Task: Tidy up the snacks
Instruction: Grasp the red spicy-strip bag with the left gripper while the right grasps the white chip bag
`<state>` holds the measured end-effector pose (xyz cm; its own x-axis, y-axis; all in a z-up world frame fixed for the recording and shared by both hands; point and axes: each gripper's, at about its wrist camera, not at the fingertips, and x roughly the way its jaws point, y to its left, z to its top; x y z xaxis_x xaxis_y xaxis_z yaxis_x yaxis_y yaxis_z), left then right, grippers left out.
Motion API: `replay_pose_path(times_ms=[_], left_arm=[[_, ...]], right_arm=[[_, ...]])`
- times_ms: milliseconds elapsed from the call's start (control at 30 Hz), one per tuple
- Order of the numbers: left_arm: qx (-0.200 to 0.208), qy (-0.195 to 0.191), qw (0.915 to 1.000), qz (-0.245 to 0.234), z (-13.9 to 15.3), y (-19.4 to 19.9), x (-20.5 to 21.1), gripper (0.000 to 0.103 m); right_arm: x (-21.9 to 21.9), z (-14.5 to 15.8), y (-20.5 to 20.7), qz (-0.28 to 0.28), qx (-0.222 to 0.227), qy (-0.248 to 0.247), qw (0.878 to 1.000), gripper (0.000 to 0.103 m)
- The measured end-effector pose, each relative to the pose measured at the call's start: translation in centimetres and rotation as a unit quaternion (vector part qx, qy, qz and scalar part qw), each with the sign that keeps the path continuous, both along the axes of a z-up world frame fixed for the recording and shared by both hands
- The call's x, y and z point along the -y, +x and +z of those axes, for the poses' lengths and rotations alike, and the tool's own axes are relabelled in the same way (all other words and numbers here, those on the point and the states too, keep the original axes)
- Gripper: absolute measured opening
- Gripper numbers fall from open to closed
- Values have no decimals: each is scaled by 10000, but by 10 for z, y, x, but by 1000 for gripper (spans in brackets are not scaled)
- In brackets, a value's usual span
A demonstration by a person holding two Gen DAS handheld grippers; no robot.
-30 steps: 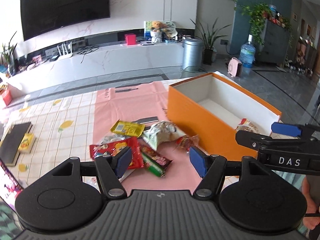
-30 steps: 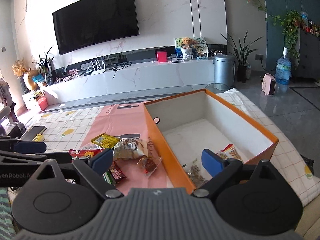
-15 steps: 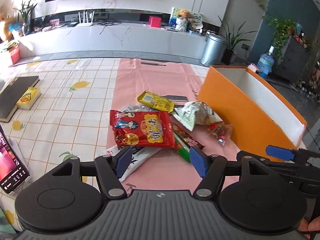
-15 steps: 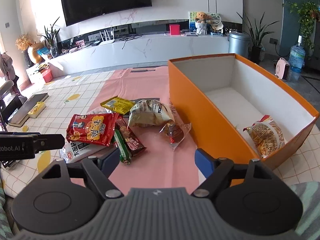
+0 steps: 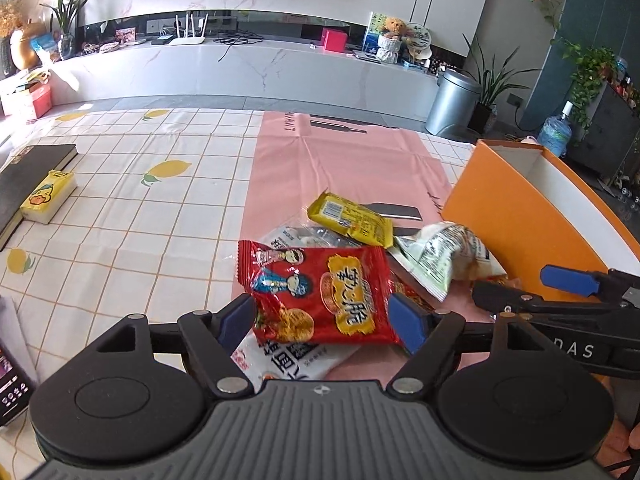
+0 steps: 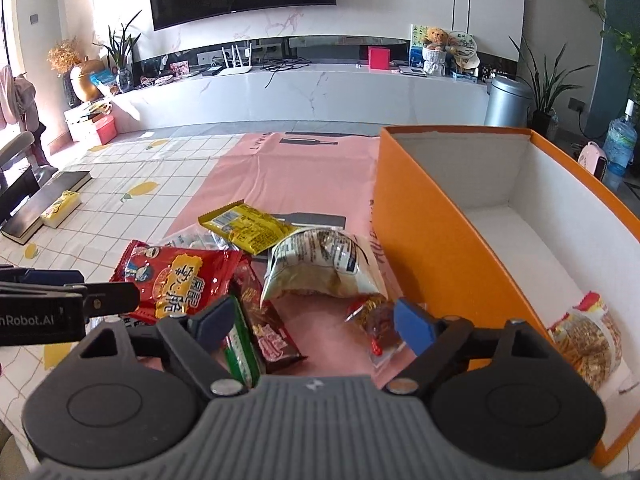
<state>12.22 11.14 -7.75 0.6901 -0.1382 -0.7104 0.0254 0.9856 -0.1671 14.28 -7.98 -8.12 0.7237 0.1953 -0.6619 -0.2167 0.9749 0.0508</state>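
Snack pile seen on the pink mat [image 5: 344, 160] of the bench, beside the orange box [image 6: 436, 248].

Left wrist view: left gripper [image 5: 322, 322] jaws wide and opening, the red packet [image 5: 320, 292] lying between the pads, no pressing seen. A white packet [image 5: 288, 356] is shown under the red one. The yellow packet [image 5: 352, 220] and crumpled white bag [image 5: 444, 256] are seen beyond.

Right wrist view: right gripper [image 6: 316, 320] jaws wide and opening, with a dark red bar [image 6: 268, 332] and green stick [image 6: 240, 348] lying between them, untouched. Only here is the box interior shown, with one round snack [image 6: 588, 340] inside at its near end
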Motion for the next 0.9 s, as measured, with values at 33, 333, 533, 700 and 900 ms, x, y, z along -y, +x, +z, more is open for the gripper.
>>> replay_pose_path(times_ms=[33,333,533,700,900], left_arm=[[-19,-1,10000,11,-2,4,-1,89],[-145,99,9998,56,-21,27,-4,89],[-267,61,9996,80,-33,31,-8,92],[-220,-78,9997,111,-37,30,-11,96],[-220,-357,9989,186,-42,29,-15,97]], right_arm=[[-2,-1,6,12,31,-42,10000,85],[-16,-21,51,130,140,-235,9995,87],[-17,-37,60,147,-64,-162,9997,74],[-21,-43,54,245,71,-292,9992,68],[-21,-47,50,322,95,-255,9991,57]])
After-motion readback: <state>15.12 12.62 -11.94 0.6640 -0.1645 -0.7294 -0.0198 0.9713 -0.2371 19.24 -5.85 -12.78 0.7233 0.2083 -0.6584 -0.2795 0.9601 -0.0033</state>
